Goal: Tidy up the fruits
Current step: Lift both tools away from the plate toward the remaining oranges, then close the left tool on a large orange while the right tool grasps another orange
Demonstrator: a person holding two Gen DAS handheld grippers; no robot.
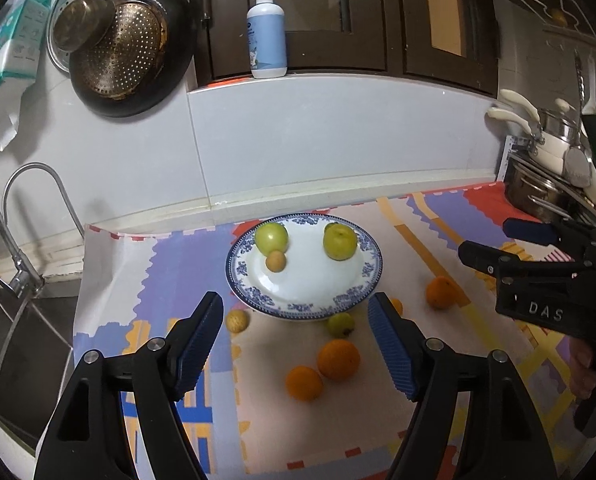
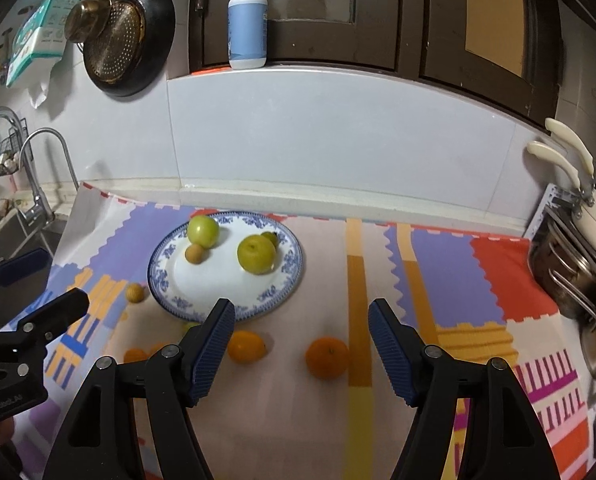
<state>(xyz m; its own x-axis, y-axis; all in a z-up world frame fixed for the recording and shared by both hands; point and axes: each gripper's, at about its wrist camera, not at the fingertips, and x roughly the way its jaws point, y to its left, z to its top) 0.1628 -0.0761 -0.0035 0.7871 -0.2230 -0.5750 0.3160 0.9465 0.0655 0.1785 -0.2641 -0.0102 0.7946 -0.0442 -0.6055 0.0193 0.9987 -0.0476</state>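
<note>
Overhead dark cabinets [image 2: 338,12], patterned mat [image 2: 438,280] beneath, both tools [image 1: 298,344] [image 2: 302,344] apart, empty.

This is a home kitchen. A dark frying pan [image 1: 132,50] with a perforated strainer [image 1: 124,46] hangs on the white tiled wall [image 1: 338,136], and a curved faucet [image 1: 34,216] arches over a steel sink [image 1: 26,344] at the left. Stacked pots [image 2: 578,264] stand at the right, and a pump bottle [image 1: 266,36] sits on the ledge before dark wooden cabinets [image 1: 378,12].
</note>
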